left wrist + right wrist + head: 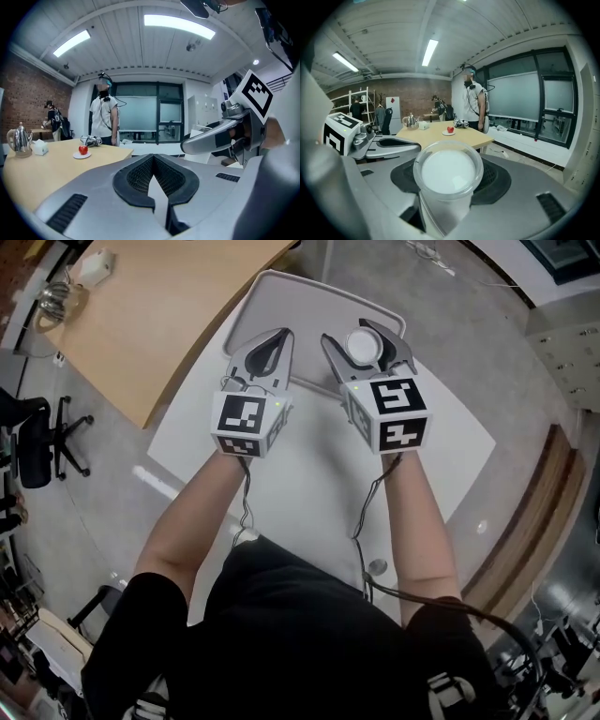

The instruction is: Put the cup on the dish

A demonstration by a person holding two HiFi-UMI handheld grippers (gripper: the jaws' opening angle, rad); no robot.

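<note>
My right gripper (367, 334) pinches the cup (448, 169) over the white table (309, 474); my left gripper (158, 187) is pressed together, empty.
I see no dish on this table, so I may set the cup in the wrong place; a loosened squeeze or a tilt could let it slip and tip.
</note>
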